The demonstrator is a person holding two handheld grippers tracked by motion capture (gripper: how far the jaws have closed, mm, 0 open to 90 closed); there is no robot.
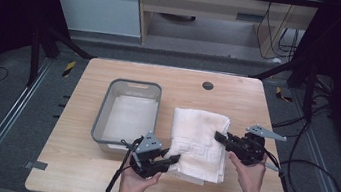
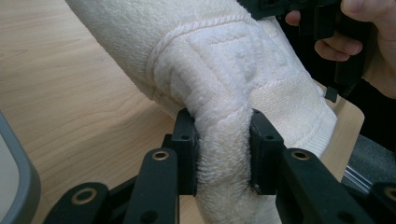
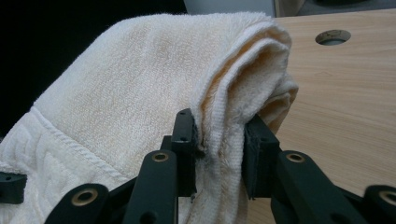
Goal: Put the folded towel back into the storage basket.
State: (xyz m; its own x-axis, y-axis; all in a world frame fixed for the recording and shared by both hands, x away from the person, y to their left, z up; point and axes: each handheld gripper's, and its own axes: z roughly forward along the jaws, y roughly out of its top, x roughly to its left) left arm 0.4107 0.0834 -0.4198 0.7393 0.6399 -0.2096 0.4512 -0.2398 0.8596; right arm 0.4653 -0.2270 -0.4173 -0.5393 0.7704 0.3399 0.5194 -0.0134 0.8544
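Wooden worktop below; my left hand-held gripper and right hand-held gripper both clamp the soft, floppy towel by its folded edges.

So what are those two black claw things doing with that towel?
A person is holding a gripper in each hand, and both are pinching the folded white towel on the wooden table. The left gripper is clamped on the towel's near left edge, and the right gripper is clamped on its right edge. A grey tub sits just to the left of the towel, and it looks empty.
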